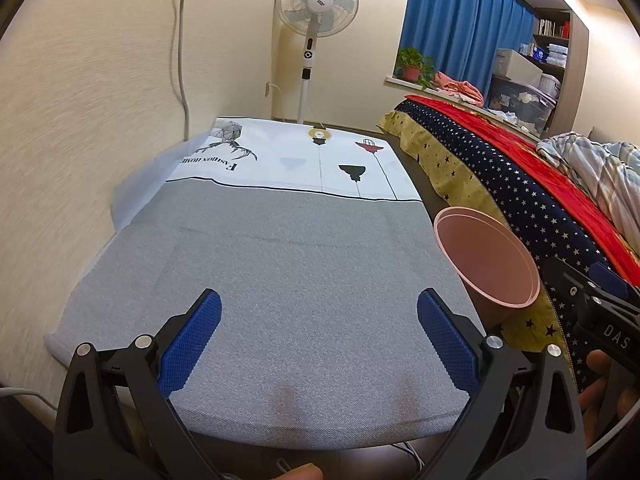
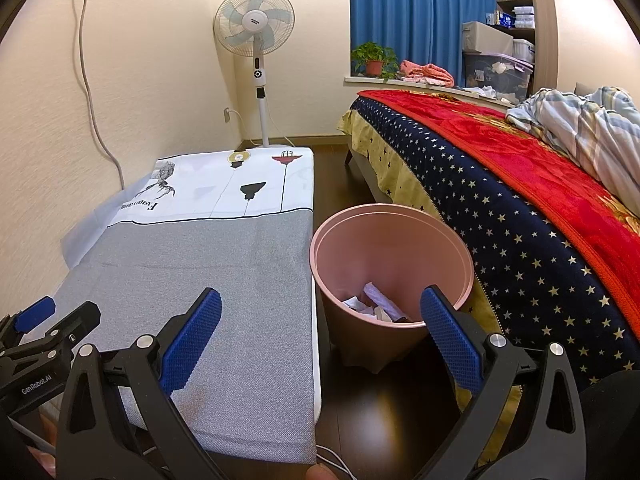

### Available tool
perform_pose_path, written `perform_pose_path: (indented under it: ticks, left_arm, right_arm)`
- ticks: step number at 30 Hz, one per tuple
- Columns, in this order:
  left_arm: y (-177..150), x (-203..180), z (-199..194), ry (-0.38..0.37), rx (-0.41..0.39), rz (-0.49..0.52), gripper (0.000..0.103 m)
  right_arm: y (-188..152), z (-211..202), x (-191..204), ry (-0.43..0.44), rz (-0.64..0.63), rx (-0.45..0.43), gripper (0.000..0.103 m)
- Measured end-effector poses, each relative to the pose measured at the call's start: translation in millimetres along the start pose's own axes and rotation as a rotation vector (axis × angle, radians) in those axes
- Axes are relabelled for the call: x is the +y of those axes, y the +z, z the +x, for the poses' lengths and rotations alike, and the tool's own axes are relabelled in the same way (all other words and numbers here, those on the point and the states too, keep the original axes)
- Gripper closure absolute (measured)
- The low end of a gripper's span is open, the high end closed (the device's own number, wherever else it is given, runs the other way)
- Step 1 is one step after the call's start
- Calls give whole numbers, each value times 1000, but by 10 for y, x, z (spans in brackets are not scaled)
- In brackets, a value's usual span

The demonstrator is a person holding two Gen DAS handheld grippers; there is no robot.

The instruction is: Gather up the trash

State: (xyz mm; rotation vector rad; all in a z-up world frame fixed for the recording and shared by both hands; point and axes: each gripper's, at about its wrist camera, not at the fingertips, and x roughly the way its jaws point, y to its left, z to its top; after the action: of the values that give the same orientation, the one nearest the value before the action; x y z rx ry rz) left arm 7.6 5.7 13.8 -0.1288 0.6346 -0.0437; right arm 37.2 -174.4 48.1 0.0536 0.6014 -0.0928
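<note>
A pink waste bin [image 2: 396,276] stands on the dark floor between the low table and the bed; crumpled white paper scraps [image 2: 376,302] lie in its bottom. My right gripper [image 2: 320,312] hangs open over the table's right edge and the bin's near rim, with nothing between its blue pads. My left gripper [image 1: 318,316] is open above the grey cloth of the table [image 1: 280,272], holding nothing. The bin [image 1: 488,256] shows at the right of the left wrist view. Each gripper appears at the edge of the other's view.
The low table [image 2: 200,272] carries a grey and white printed cloth. A bed [image 2: 520,200] with a starred blue and red blanket lies right of the bin. A standing fan [image 2: 256,40] is in the far corner. White cables [image 2: 336,460] trail under the table's near edge.
</note>
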Motion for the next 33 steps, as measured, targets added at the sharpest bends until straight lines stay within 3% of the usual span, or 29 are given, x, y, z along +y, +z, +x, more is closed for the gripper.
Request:
perform_pose_path:
  ticks: [33]
  left_arm:
    - [-10, 7, 35, 24, 2, -8, 8]
  right_arm:
    - [-3, -4, 13, -1, -1, 2, 5]
